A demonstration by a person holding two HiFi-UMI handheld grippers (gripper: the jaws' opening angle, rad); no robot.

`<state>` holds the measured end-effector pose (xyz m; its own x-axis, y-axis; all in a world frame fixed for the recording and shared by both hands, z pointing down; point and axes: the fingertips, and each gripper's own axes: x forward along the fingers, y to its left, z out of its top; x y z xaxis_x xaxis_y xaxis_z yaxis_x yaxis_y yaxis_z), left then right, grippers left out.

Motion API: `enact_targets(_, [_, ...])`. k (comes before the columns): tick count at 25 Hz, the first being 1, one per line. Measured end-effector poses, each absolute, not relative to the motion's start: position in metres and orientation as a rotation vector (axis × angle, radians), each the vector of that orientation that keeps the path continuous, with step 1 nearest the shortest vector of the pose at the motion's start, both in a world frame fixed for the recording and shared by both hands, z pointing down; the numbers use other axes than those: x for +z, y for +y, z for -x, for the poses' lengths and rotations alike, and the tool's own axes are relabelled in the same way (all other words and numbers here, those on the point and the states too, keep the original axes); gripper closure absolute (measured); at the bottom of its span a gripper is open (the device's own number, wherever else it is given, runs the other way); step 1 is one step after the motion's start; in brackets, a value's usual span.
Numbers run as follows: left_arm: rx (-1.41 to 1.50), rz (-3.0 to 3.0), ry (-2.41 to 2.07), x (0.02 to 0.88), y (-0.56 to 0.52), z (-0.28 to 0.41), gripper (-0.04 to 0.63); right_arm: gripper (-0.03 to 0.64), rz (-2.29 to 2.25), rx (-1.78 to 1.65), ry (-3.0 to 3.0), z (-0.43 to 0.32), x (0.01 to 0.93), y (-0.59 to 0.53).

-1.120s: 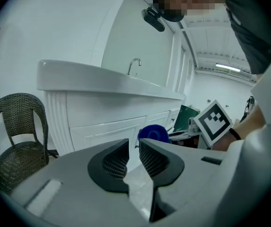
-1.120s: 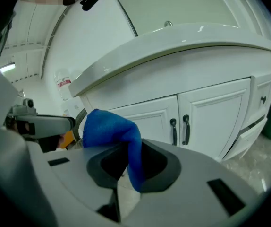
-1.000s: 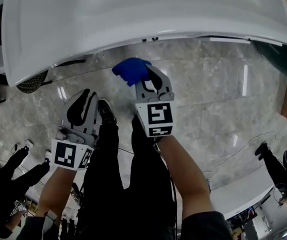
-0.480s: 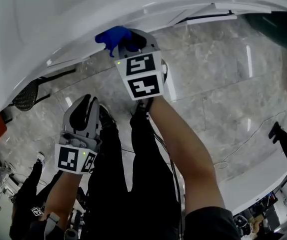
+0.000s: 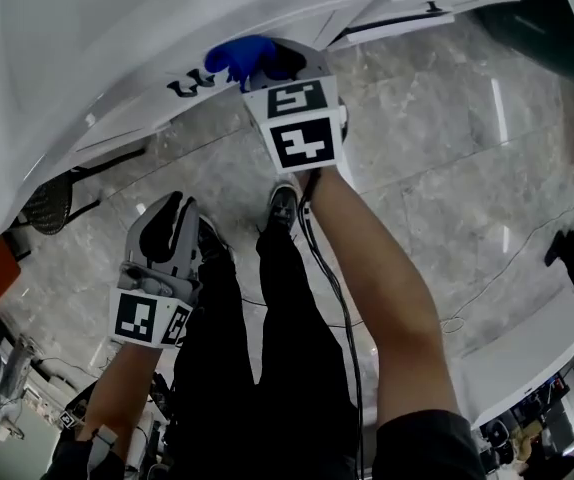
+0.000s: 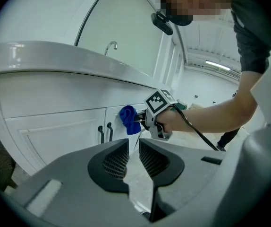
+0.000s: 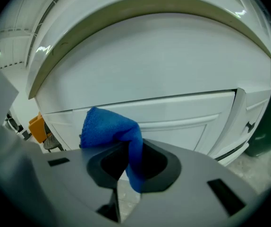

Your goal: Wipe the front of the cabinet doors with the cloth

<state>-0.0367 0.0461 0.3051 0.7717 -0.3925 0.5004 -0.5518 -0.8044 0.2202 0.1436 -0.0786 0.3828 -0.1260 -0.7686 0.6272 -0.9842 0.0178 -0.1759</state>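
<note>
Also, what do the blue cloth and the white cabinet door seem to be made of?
The blue cloth is likely microfibre or terry, matte; its surface and edge look fuzzy. The cabinet door is a smooth white painted or lacquered panel with a soft sheen, shown by faint reflections; wood or board beneath cannot be told.

Your right gripper [image 5: 267,66] comes in from well short of the cabinet door [image 7: 173,126] and pushes forward to it, arm stretching out. The blue cloth [image 5: 235,58] clamped in its jaws rides along and is now up at the door front, just beside the door's black handles [image 5: 189,85].
</note>
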Motion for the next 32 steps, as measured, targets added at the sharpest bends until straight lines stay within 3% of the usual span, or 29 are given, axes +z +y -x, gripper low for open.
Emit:
enact_targets(20, [0.596,-2.612,-0.777,0.273,0.038,0.034,0.526,0.558,-1.873,0.7,-1.682,-0.276,0.382,-0.056])
enact_targets(32, [0.544,-2.602,-0.791,0.276,0.025,0.122,0.526,0.56,-1.735,0.784,-1.804,-0.086,0.404,-0.065])
